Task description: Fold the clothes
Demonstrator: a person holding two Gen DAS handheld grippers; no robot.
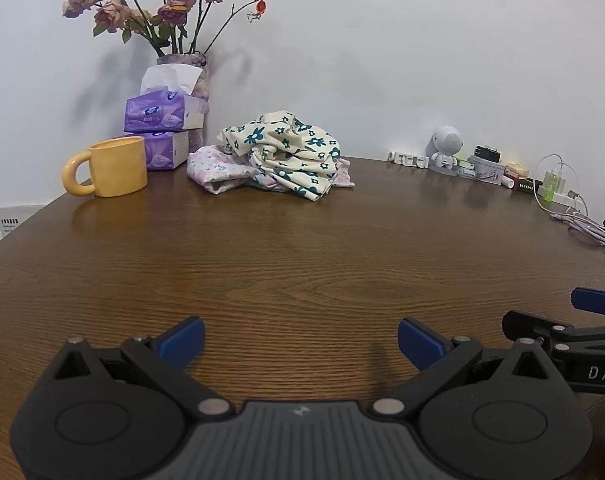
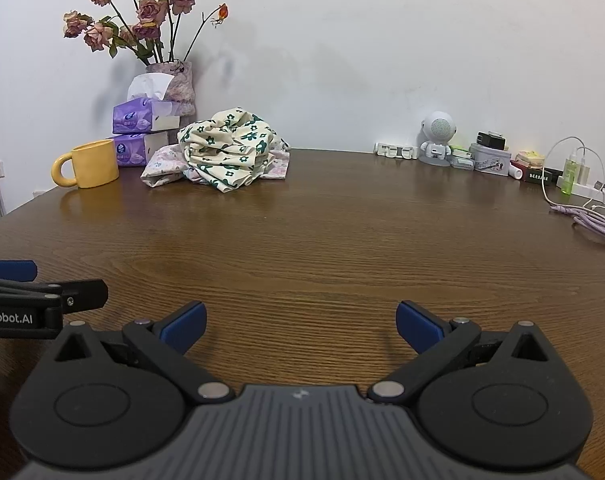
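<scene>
A crumpled cream garment with green flowers (image 1: 290,152) (image 2: 226,148) lies heaped on a pink floral garment (image 1: 214,170) (image 2: 162,166) at the far side of the brown wooden table (image 1: 302,264) (image 2: 322,240). My left gripper (image 1: 301,340) hovers low over the near table, open, nothing between its blue pads. My right gripper (image 2: 300,326) is beside it, also open and holding nothing. Each gripper shows at the edge of the other's view. Both are well short of the clothes.
A yellow mug (image 1: 110,168) (image 2: 88,164), stacked purple tissue packs (image 1: 162,128) (image 2: 142,132) and a vase of dried roses (image 1: 190,68) (image 2: 174,80) stand at the back left. A white robot figurine (image 1: 446,152) (image 2: 436,138), small boxes, a green bottle (image 2: 568,174) and cables (image 2: 594,216) line the back right.
</scene>
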